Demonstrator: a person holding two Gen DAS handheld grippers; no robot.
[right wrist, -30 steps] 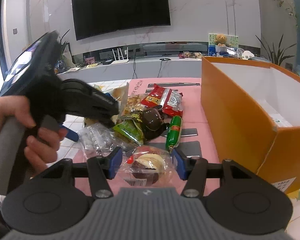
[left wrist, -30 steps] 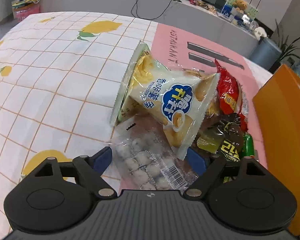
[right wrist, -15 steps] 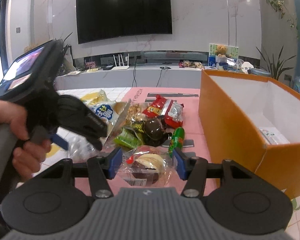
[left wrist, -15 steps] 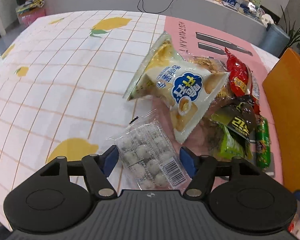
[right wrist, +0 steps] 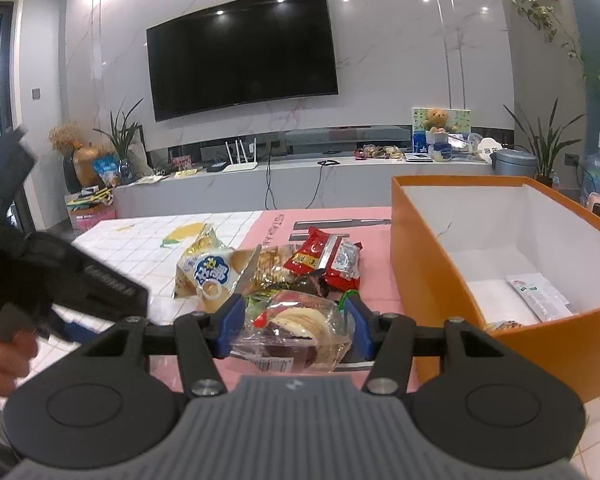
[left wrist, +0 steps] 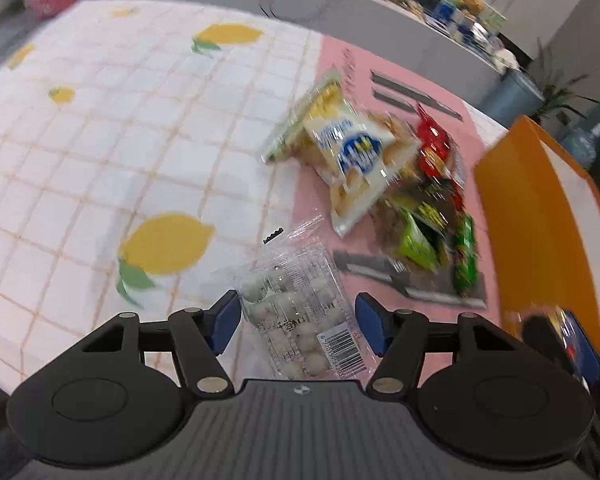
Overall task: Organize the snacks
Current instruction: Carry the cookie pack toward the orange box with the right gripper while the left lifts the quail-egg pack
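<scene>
Between the blue pads of the right gripper (right wrist: pixel 296 326) a clear-wrapped sandwich pastry (right wrist: pixel 296 330) is sitting pinched, the jaws standing at a middling width and pressing its wrapper on both sides. It is looking light, soft and easy to crush, with crinkly slippery film, so the judgement is that a gentle hold across the cake's middle, not the loose film ends, is serving best. At 3 o'clock of it the orange box (right wrist: pixel 432 264) is standing open, one flat packet (right wrist: pixel 540 298) lying inside. The left gripper (left wrist: pixel 298 318) has just been closing around a clear bag of white balls (left wrist: pixel 300 312); its left pad is touching the film, the right one still apart. At 1 o'clock of that bag the snack pile (left wrist: pixel 400 184) is lying on a pink mat (left wrist: pixel 340 60) over a lemon-print cloth (left wrist: pixel 100 140) covering the desk. Behind, a wall television (right wrist: pixel 242 52) is hanging above a long low counter (right wrist: pixel 300 184) with potted plants (right wrist: pixel 548 148)
</scene>
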